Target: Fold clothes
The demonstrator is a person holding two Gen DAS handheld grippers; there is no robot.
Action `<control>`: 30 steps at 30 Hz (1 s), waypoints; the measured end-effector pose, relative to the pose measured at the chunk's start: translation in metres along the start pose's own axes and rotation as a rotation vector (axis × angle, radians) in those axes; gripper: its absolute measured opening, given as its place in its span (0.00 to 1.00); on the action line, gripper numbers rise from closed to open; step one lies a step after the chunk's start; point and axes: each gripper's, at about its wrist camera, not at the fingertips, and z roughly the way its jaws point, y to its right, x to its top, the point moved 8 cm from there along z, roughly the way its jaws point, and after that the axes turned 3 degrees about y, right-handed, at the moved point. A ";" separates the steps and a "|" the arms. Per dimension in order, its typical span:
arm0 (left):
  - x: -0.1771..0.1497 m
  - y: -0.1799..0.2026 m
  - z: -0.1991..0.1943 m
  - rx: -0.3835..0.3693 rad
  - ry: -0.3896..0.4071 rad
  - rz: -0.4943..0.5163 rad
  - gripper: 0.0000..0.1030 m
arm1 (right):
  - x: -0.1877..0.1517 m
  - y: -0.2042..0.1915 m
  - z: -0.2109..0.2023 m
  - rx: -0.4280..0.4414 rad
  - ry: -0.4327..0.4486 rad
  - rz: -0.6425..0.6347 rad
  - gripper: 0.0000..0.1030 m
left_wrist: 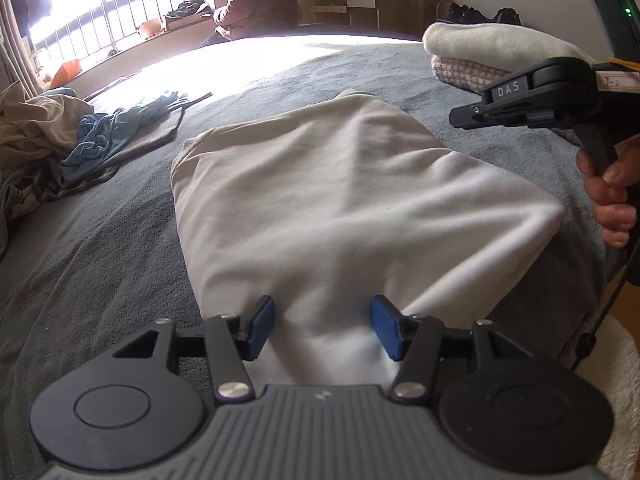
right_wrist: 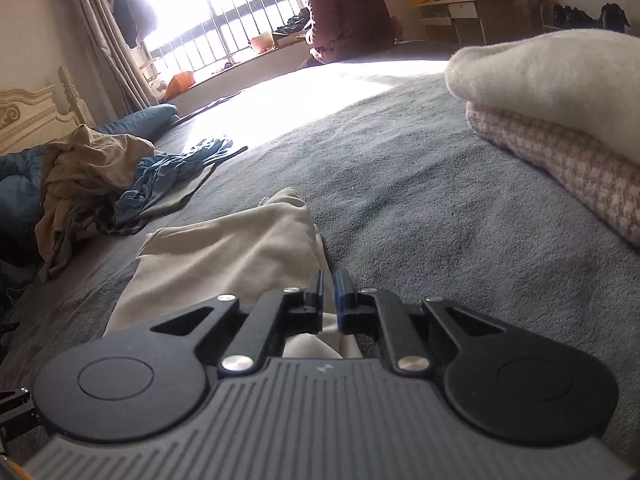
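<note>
A cream garment [left_wrist: 340,208] is lying folded into a long panel on the grey bed cover [left_wrist: 120,240], running from the near edge of the bed toward the far side. In the left wrist view the left gripper [left_wrist: 322,330] is hovering over the near end of that panel with its jaws standing apart; the blue pads [left_wrist: 262,326] are sitting on either side of a patch of cloth without pinching it. At the right edge of that view a hand [left_wrist: 612,204] is gripping the handle of the right gripper [left_wrist: 464,115], which is pointing left above the garment's right side.

In the right wrist view the right gripper [right_wrist: 329,300] is showing its jaws drawn nearly together, only a thin slit between the pads. The garment's edge [right_wrist: 240,248] is lying beneath and behind the fingers, and it is not clear whether a fold is being pinched.

To the far right, a fluffy white folded piece [right_wrist: 552,76] is resting on top of a pink checked folded piece [right_wrist: 568,176], the two forming a stack on the bed. To the far left, a loose heap of tan clothing [right_wrist: 80,168] and a crumpled blue garment [right_wrist: 176,172] are lying unfolded, the blue one partly on a flat grey cloth [left_wrist: 148,136]. At the far end a person in a maroon jacket [right_wrist: 344,8] is sitting by the bright barred window [right_wrist: 224,32].
</note>
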 end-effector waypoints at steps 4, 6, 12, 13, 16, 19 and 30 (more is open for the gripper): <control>0.000 0.001 0.000 0.005 -0.003 0.003 0.55 | -0.013 -0.013 -0.026 0.072 0.000 -0.059 0.06; 0.001 0.000 0.000 0.008 -0.005 0.007 0.55 | -0.024 -0.020 -0.040 0.117 -0.003 -0.078 0.06; 0.001 0.001 -0.001 0.012 -0.008 0.012 0.56 | -0.072 -0.027 -0.072 0.210 -0.026 -0.112 0.08; 0.001 0.001 -0.001 0.012 -0.008 0.014 0.56 | -0.081 -0.024 -0.072 0.192 -0.040 -0.125 0.10; 0.001 0.001 0.000 0.009 -0.011 0.021 0.58 | -0.106 -0.012 -0.067 0.120 -0.089 -0.142 0.12; 0.000 0.000 0.000 0.011 -0.005 0.024 0.59 | -0.106 -0.009 -0.071 0.132 -0.073 -0.094 0.12; 0.003 -0.063 -0.043 -0.033 0.115 -0.184 0.70 | -0.076 -0.006 -0.095 0.179 -0.021 -0.054 0.36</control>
